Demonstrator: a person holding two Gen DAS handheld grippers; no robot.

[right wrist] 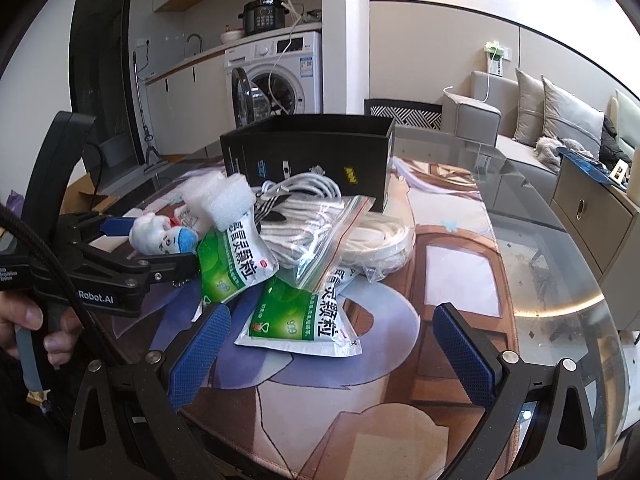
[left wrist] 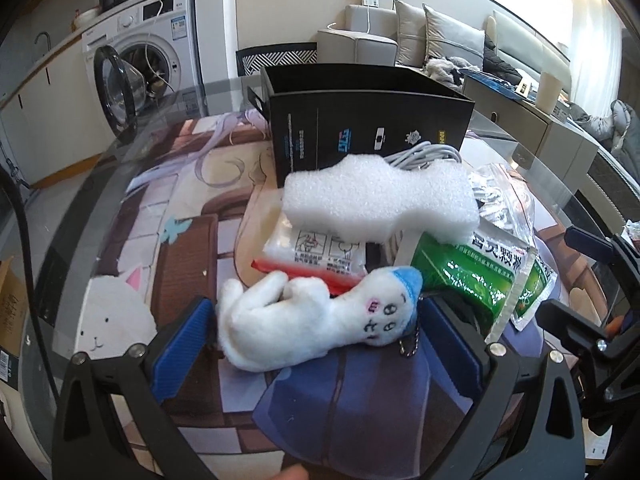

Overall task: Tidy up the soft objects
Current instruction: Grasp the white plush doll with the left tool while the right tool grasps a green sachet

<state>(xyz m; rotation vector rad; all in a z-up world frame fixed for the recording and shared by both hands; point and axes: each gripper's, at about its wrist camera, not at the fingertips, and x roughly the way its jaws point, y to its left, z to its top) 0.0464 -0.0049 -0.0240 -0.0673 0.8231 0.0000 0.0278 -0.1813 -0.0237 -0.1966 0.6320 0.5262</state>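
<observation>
A white plush toy (left wrist: 304, 320) with a blue cap lies on the printed mat between the open fingers of my left gripper (left wrist: 320, 340); the pads stand either side of it, apart. It also shows in the right wrist view (right wrist: 160, 234), with the left gripper (right wrist: 148, 246) around it. A white foam block (left wrist: 380, 196) rests on the pile behind it, and shows in the right view (right wrist: 228, 202). A black open box (left wrist: 360, 116) stands at the back (right wrist: 312, 152). My right gripper (right wrist: 332, 344) is open and empty, just before a green sachet (right wrist: 296, 320).
Green medicine sachets (left wrist: 472, 280), a white instruction pack (left wrist: 316, 248), a zip bag of white cord (right wrist: 316, 232) and loose white cable (right wrist: 384, 240) lie piled on the mat. The round glass table edge (right wrist: 580, 280) curves at the right. A chair (left wrist: 276, 58) stands behind the box.
</observation>
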